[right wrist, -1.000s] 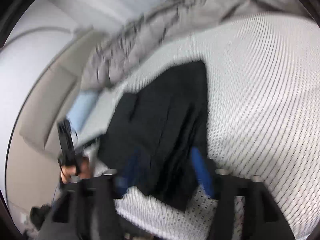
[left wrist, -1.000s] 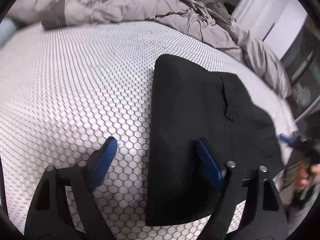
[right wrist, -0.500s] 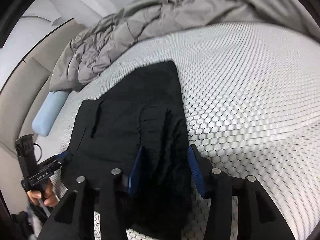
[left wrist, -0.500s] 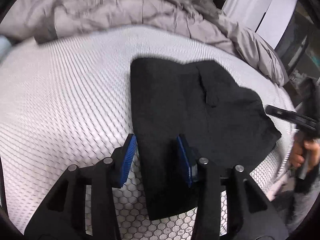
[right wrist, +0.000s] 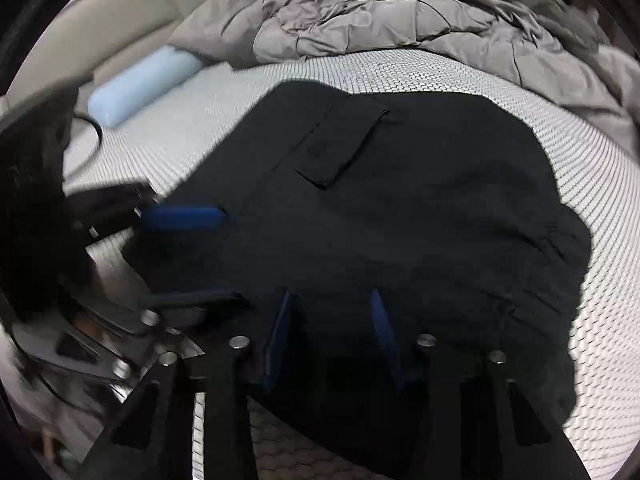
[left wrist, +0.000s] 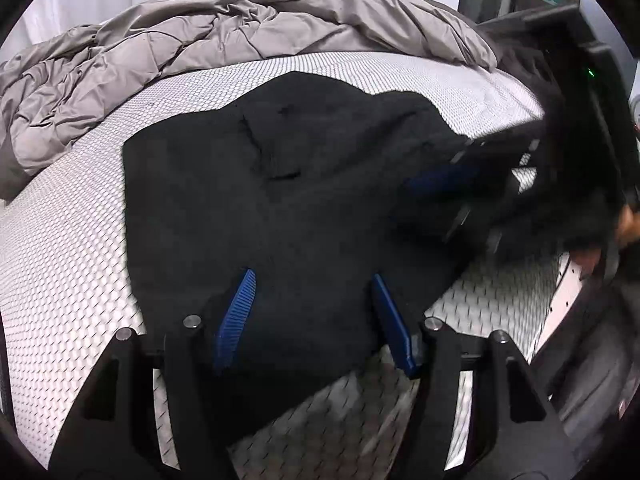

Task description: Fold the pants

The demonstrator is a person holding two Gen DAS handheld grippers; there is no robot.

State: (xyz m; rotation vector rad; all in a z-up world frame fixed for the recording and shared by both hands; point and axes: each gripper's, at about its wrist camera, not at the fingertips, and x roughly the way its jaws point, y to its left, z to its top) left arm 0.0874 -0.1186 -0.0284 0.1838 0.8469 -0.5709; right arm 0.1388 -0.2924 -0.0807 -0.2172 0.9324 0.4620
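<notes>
The folded black pants (left wrist: 304, 200) lie on the bed's honeycomb-patterned mattress (left wrist: 60, 272), in front of the rumpled grey duvet (left wrist: 160, 52). The left tool (left wrist: 312, 312), jaws just reopening, straddles their near edge without pressing. The right tool (right wrist: 330, 332), jaws just closing, brackets the adjoining edge; whether it grips, I cannot tell.

One black pants (left wrist: 304, 184), two claws, one duvet (left wrist: 168, 60), one blue bolster (right wrist: 140, 84)

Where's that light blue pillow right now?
In the right wrist view, the light blue pillow lies at upper left on the bed, beside the grey duvet.
</notes>
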